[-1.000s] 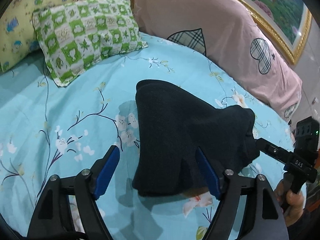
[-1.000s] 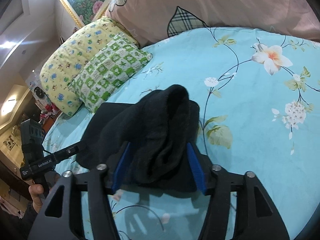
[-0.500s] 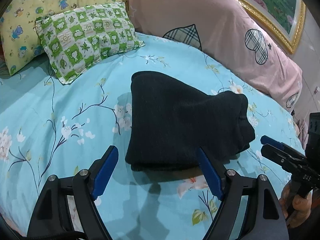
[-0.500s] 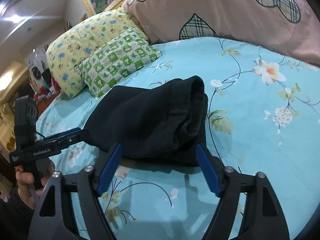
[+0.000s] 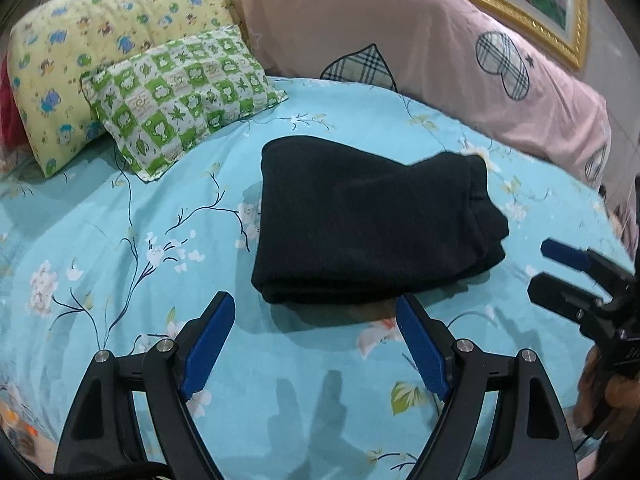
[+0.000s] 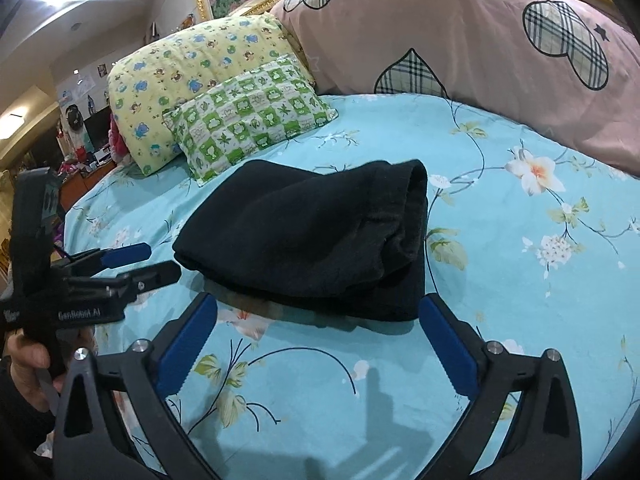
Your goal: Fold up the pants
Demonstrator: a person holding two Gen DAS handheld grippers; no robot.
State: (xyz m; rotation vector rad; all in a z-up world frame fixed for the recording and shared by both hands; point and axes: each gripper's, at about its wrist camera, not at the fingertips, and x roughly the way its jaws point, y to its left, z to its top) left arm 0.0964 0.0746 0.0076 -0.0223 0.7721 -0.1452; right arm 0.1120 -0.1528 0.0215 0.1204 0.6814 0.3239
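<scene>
**Folded black pants on a floral bed, both grippers empty**

Nearest, just short of the pants' front fold: left gripper (image 5: pixel 314 340), blue pads spread wide, holding nothing, not touching the cloth. Off the pants' stacked end: right gripper (image 6: pixel 318 334), likewise wide open and empty. Between them, lying on the turquoise bedsheet (image 5: pixel 120 240): black pants (image 5: pixel 368 224), folded into a compact layered bundle, one end slightly bulky and uneven. Beyond the pants: green checked pillow (image 5: pixel 180 100), yellow pillow (image 5: pixel 92 48), pink duvet (image 5: pixel 420 40). Folding apparently finished; at most a little tidying of the lumpy end left.
</scene>
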